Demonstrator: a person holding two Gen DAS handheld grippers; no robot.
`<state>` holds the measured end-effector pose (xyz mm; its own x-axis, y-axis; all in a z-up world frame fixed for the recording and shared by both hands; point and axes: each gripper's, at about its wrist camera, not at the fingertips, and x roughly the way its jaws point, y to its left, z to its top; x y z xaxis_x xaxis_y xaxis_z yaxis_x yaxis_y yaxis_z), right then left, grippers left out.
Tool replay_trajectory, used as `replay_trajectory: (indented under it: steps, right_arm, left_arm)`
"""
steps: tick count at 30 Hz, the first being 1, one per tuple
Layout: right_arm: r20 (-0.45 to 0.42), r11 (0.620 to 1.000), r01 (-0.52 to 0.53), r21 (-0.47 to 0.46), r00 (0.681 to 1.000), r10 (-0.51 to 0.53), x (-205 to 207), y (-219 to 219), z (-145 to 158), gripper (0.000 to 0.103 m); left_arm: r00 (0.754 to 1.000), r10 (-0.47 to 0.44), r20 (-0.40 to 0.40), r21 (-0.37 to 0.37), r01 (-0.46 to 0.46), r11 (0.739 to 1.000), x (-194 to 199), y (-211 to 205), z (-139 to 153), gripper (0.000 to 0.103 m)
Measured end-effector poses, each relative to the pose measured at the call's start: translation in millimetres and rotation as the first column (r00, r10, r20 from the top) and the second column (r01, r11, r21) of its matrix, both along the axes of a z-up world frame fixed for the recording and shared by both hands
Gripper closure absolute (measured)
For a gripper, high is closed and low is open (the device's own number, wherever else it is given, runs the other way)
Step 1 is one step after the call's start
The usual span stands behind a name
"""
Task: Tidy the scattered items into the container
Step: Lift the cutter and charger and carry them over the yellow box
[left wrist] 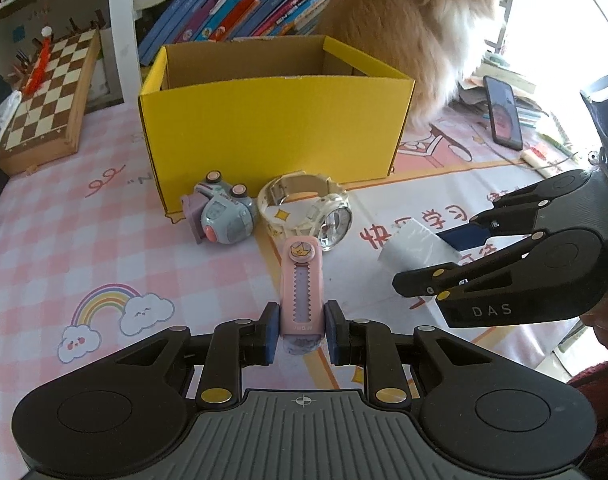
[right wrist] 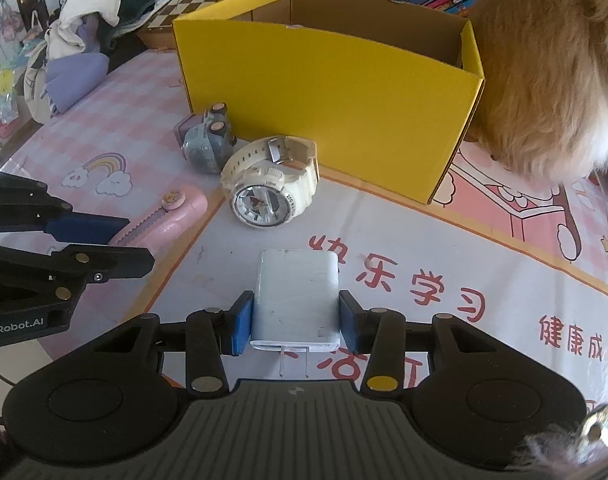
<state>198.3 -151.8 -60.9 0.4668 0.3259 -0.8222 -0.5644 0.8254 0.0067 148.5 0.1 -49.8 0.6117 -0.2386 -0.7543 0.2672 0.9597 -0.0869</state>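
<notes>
Pink cutter (left wrist: 301, 288) sits clamped in the left claw (left wrist: 301, 334), while the right claw (right wrist: 295, 326) grips a white charger (right wrist: 296, 300).

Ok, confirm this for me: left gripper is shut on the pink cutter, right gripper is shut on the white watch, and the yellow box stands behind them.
One thing is wrong: the right gripper is shut on the white charger, not the white watch, which lies loose on the table, as the right wrist view shows. The left gripper is shut on the pink cutter, with the yellow box behind.
</notes>
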Motion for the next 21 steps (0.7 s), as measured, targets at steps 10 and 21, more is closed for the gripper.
replay_trajectory:
  steps: [10, 21]
  right_arm:
    - [0.032, 1.000, -0.004, -0.006, 0.999, 0.004, -5, -3, 14, 0.061]
    - [0.123, 0.998, -0.022, 0.051, 0.992, 0.016, -1, -8, 54, 0.061]
  left_arm:
    - [0.999, 0.004, 0.047, -0.026, -0.002, 1.000, -8, 3, 17, 0.081]
    - [0.989, -0.001, 0.150, -0.037, 0.006, 0.999, 1, 0, 50, 0.081]
